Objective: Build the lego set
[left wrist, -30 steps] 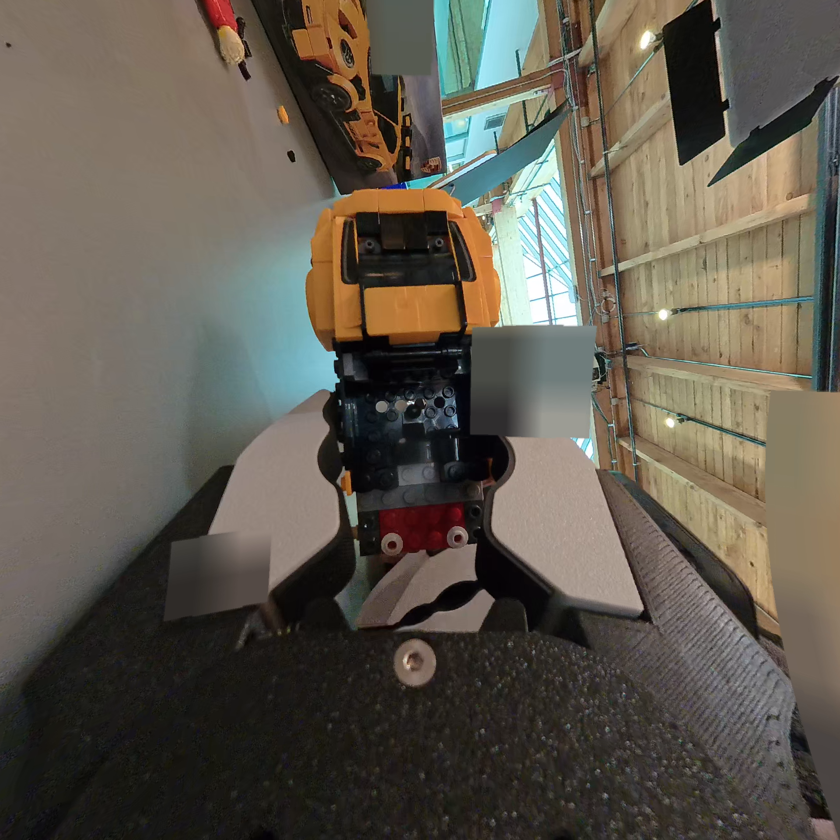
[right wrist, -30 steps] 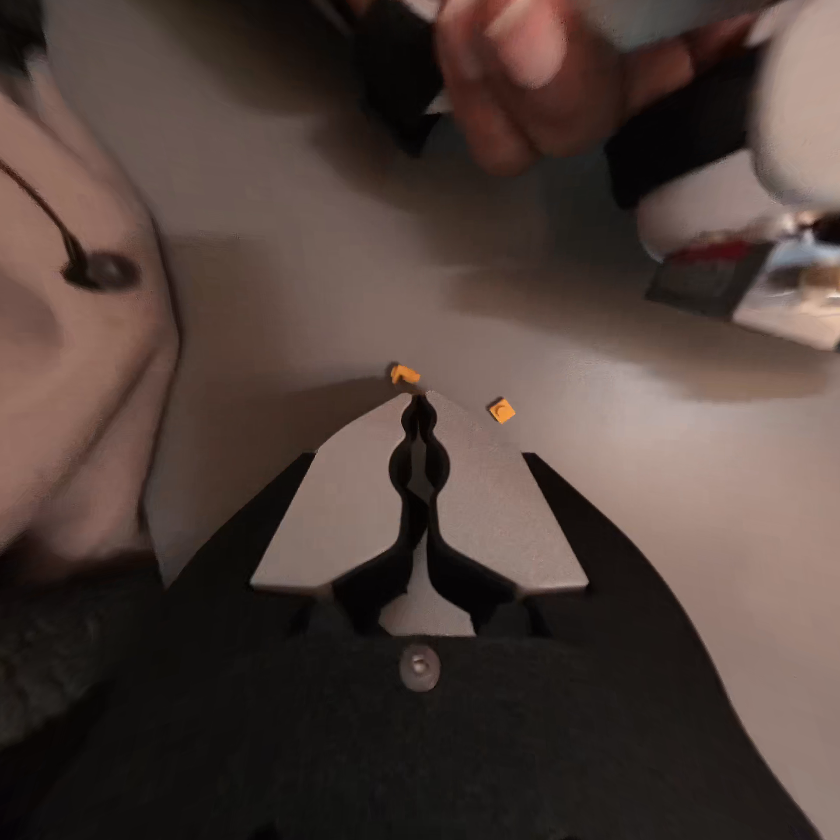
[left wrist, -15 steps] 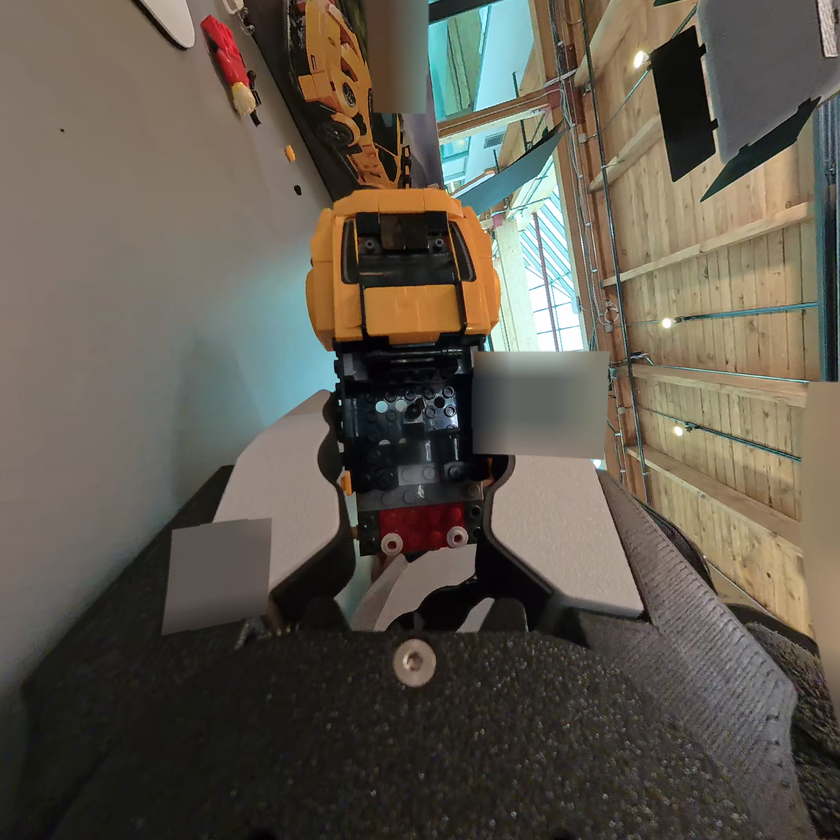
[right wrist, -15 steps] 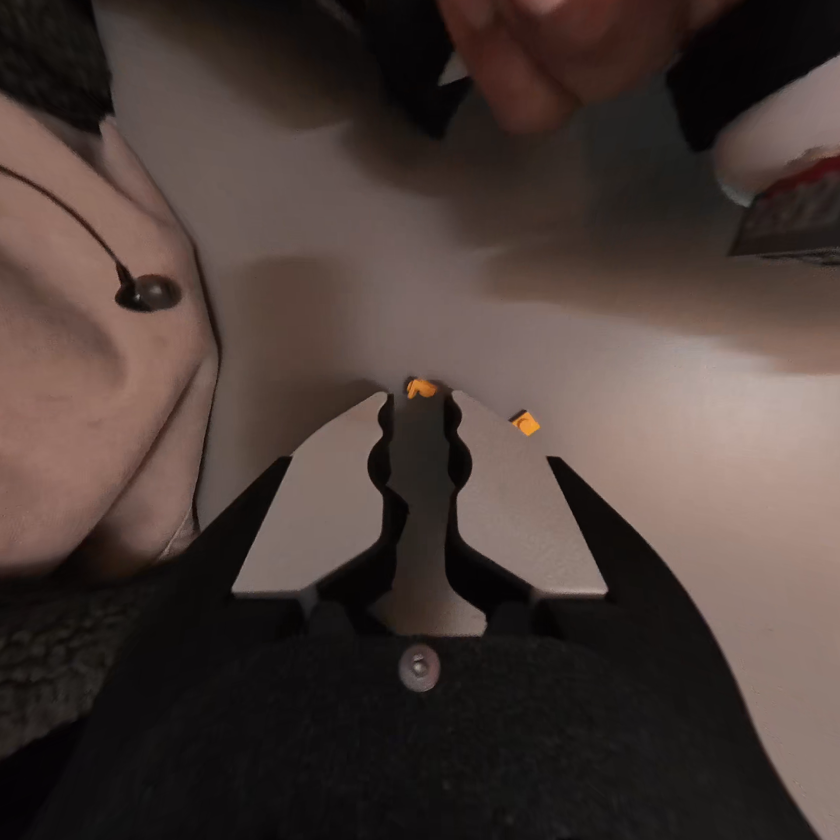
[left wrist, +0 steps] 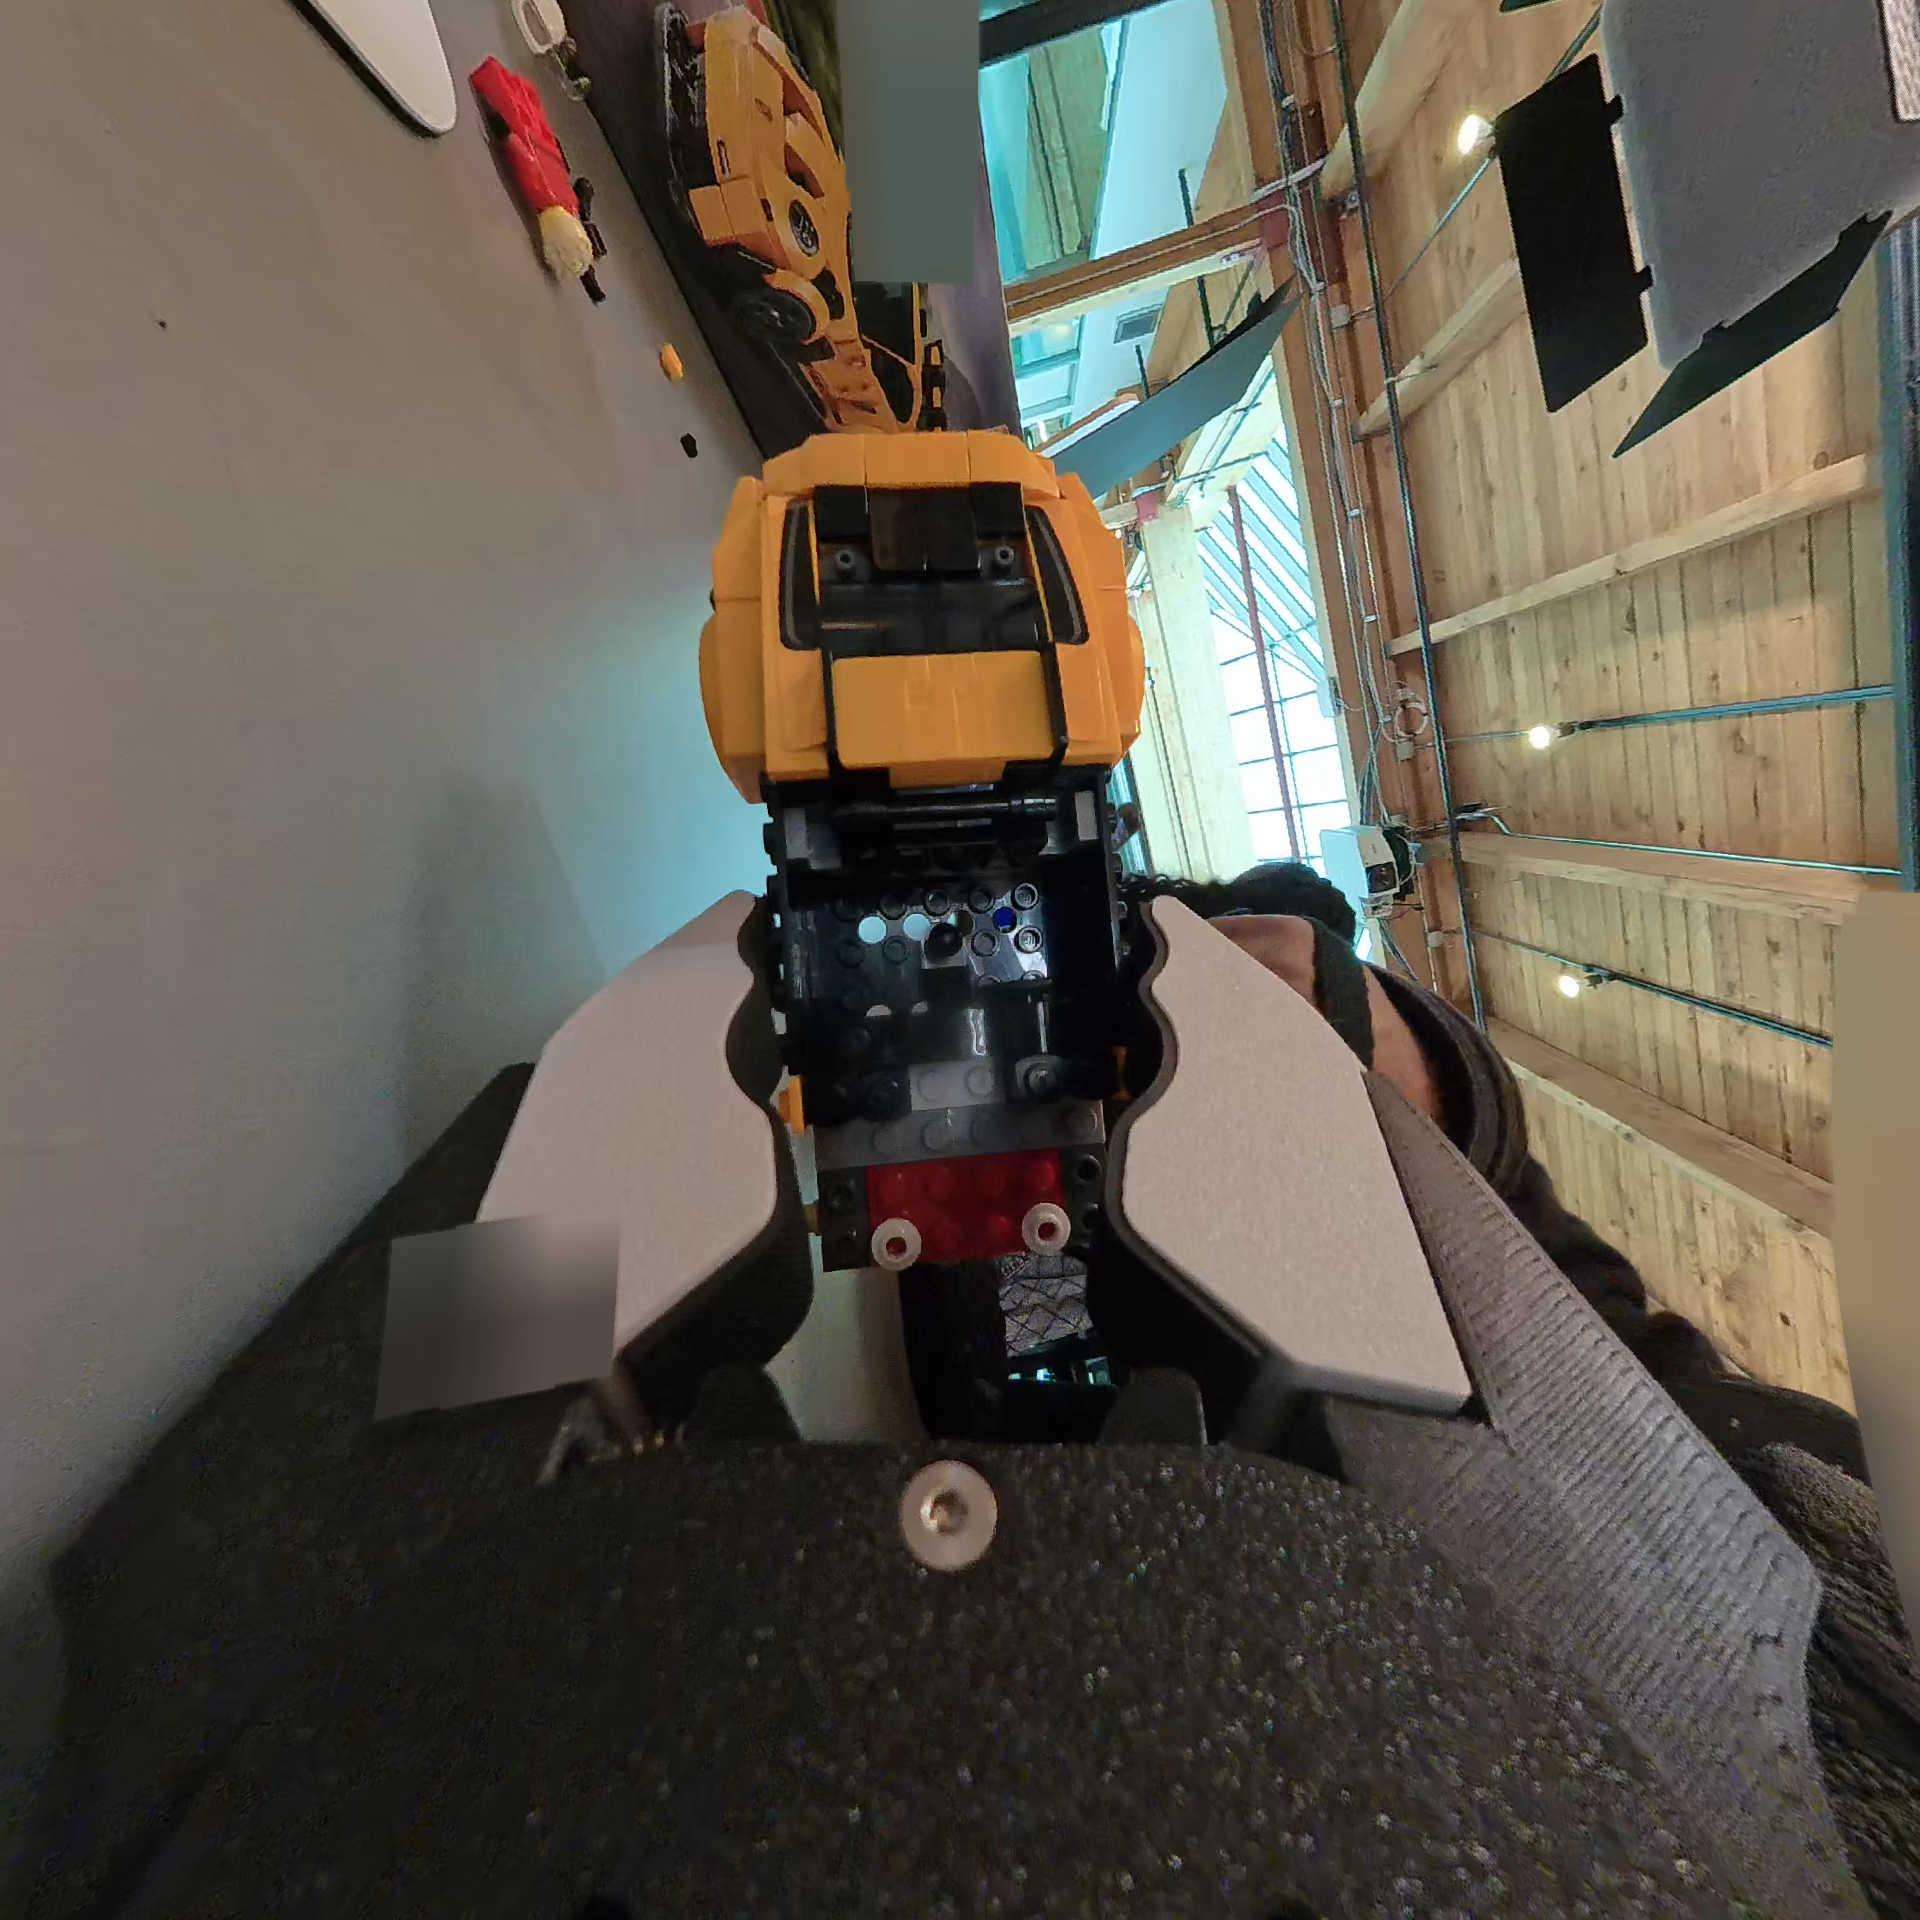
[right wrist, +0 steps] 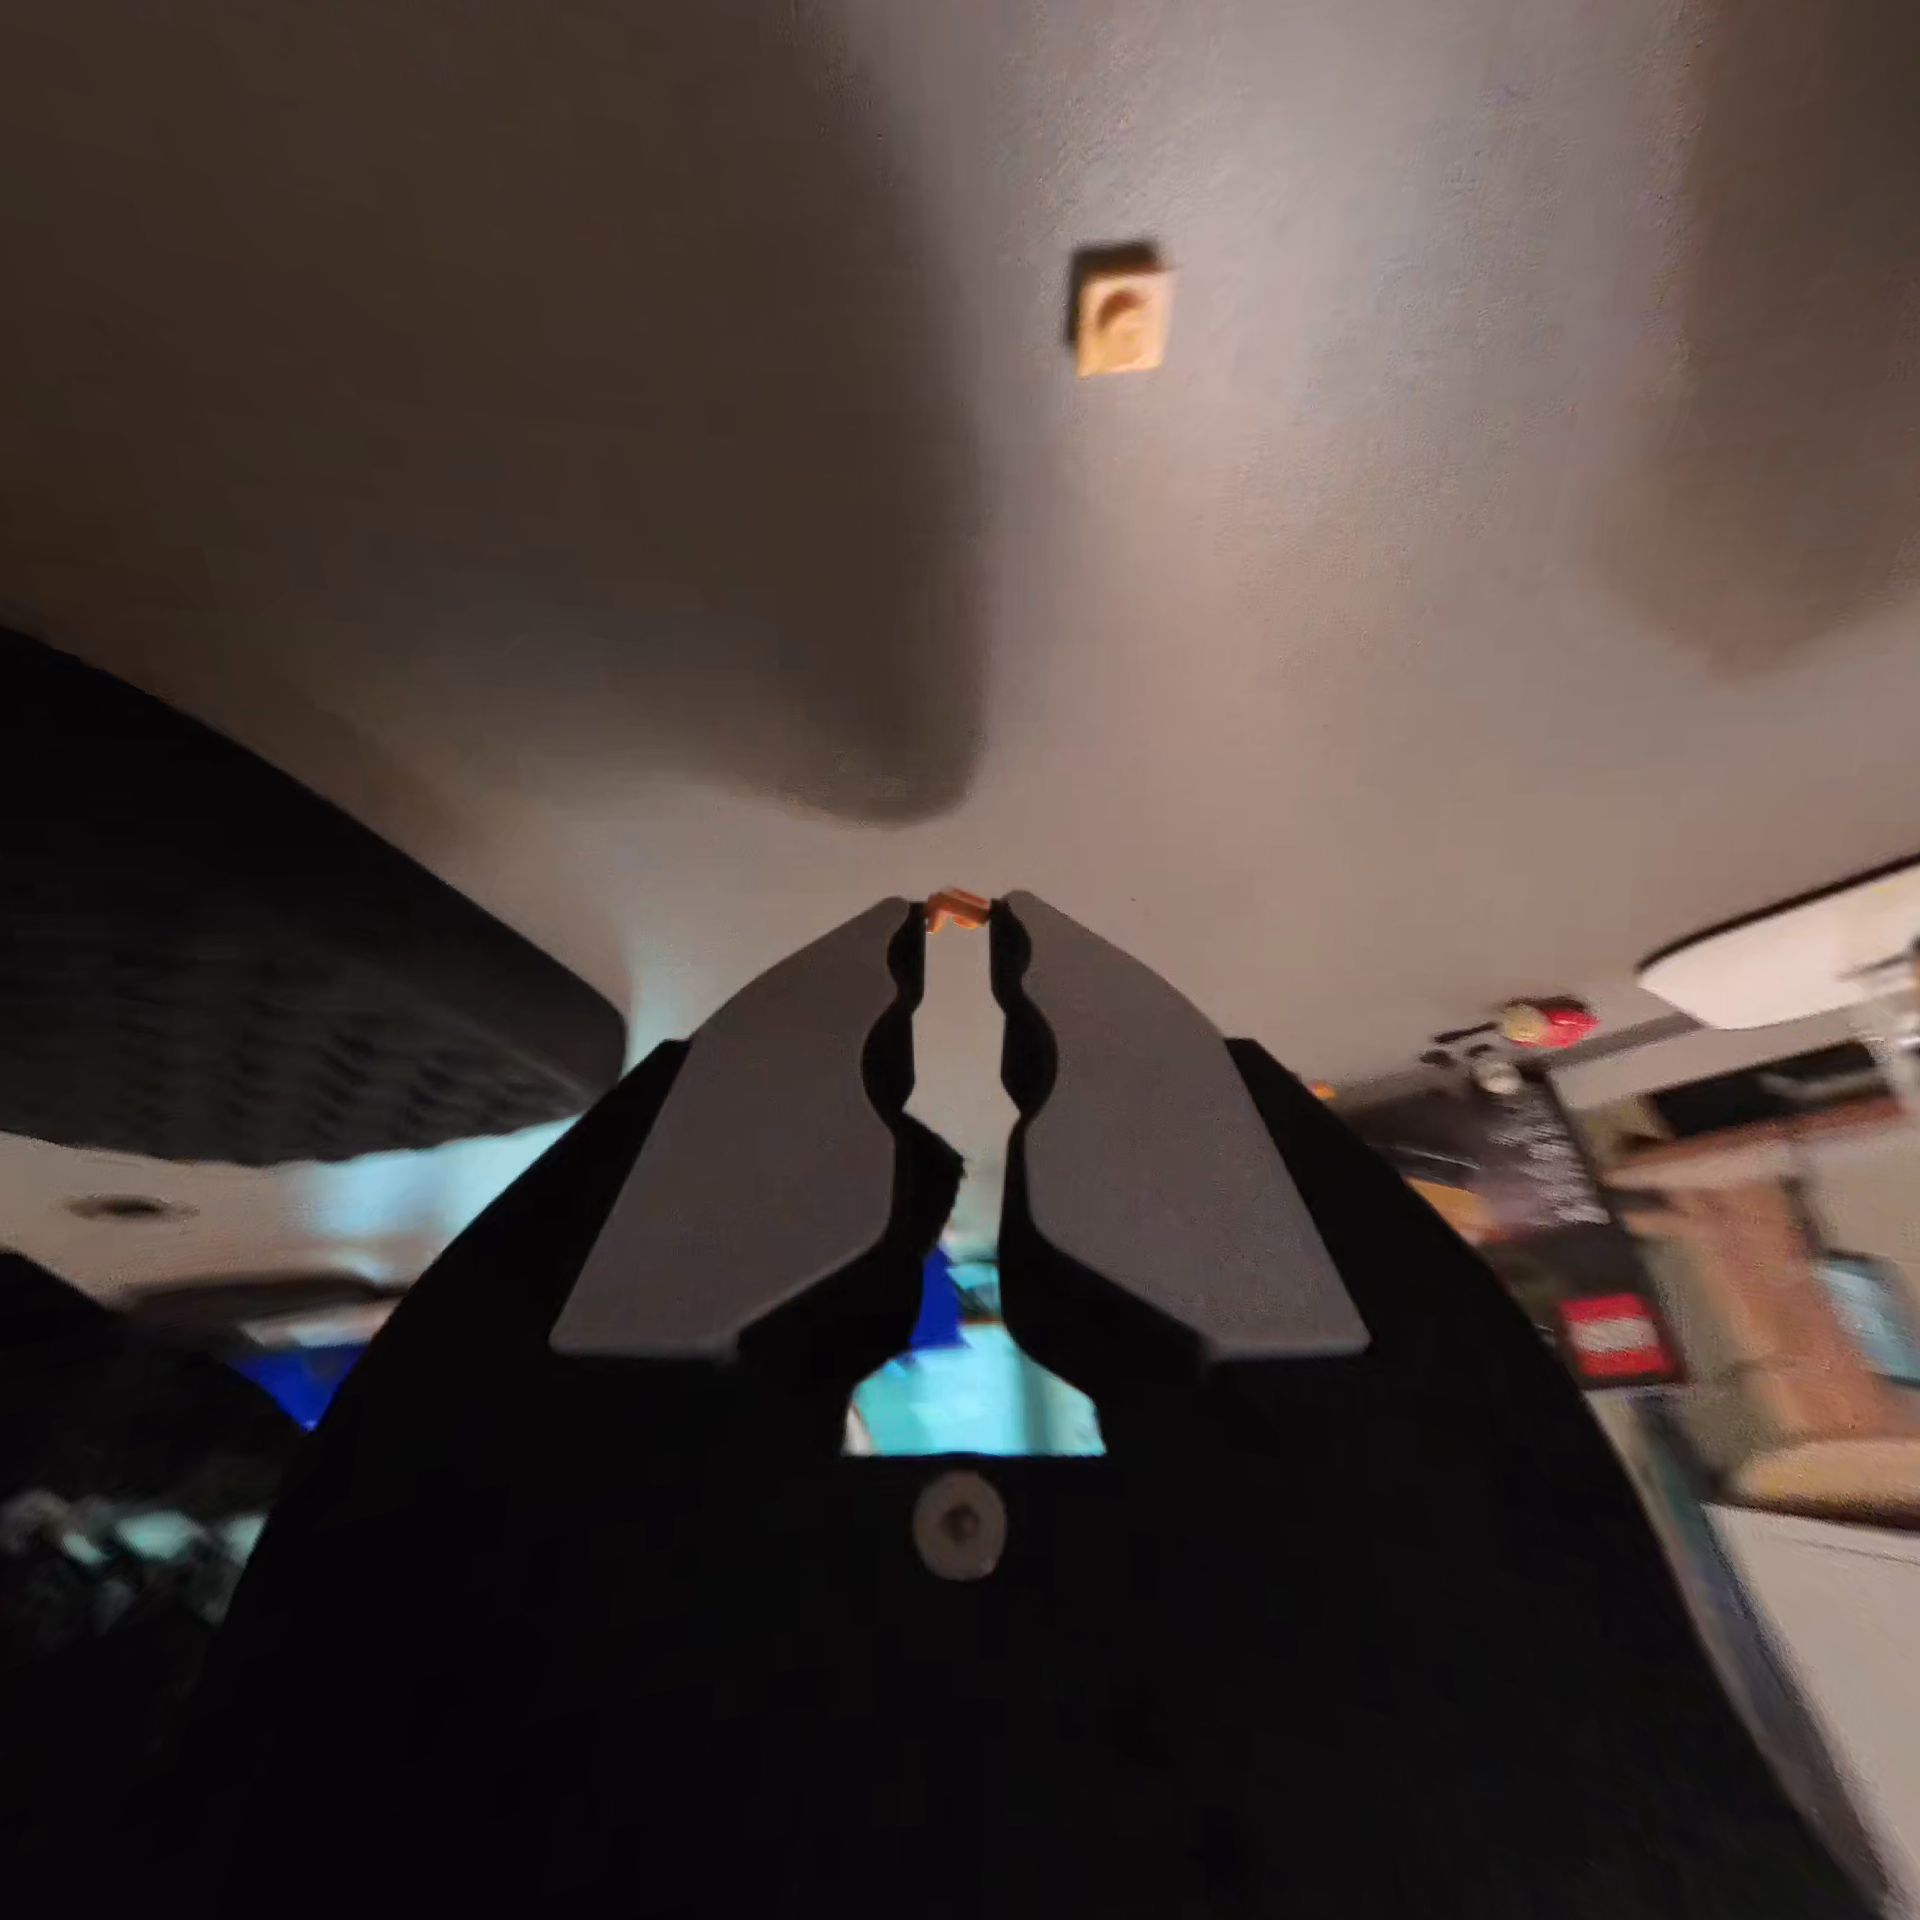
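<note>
Already the half-built orange toy car point(left wrist: 925, 727) sits clamped at its black chassis between the left gripper point(left wrist: 940, 977) fingers. Its cabin is open. Meanwhile the right gripper point(right wrist: 958, 914) fingers, narrow, pinch a tiny orange piece point(right wrist: 956, 909) above the tabletop point(right wrist: 1351, 623); another orange piece point(right wrist: 1120, 312) lies there.

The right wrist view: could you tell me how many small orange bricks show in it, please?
2: one small orange brick pinched between the tips of the right tool, another lying apart on the grey table ahead. Others may be hidden.
</note>
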Tool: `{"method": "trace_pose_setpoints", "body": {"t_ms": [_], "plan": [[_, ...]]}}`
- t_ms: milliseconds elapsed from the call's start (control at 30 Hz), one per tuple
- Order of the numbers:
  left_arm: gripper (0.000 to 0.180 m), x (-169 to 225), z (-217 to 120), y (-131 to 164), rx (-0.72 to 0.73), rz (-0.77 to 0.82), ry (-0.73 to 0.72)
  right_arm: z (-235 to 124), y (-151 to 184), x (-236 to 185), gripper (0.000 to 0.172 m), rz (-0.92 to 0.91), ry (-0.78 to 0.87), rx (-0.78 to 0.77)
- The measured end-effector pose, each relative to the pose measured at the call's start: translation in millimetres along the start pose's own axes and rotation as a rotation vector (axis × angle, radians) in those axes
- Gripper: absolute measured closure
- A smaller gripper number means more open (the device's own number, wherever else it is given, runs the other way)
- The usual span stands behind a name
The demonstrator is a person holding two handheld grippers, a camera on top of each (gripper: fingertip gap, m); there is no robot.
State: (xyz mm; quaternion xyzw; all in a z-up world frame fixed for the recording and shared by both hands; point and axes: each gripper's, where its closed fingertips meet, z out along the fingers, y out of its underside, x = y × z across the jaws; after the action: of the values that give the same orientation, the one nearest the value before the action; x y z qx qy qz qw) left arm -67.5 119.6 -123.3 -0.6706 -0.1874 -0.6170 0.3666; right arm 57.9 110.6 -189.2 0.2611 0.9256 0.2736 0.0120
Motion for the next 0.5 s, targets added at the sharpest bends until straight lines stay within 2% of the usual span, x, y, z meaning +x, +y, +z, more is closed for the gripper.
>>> {"method": "trace_pose_setpoints", "body": {"t_ms": [67,167,400,500], "plan": [[0.116,0,-1,-1,0.003,0.006,-0.003,9,3,5,0.160,-0.119,0.030,-0.112],[0.116,-2,-2,-4,0.010,0.011,-0.012,13,-2,10,0.160,-0.207,0.045,-0.170],[0.117,-3,-1,-1,0.001,0.007,-0.012,10,-14,12,0.159,-0.293,0.058,-0.171],[0.116,-4,-1,-2,0.003,0.003,-0.014,6,-15,12,0.152,-0.240,0.055,-0.117]]}}
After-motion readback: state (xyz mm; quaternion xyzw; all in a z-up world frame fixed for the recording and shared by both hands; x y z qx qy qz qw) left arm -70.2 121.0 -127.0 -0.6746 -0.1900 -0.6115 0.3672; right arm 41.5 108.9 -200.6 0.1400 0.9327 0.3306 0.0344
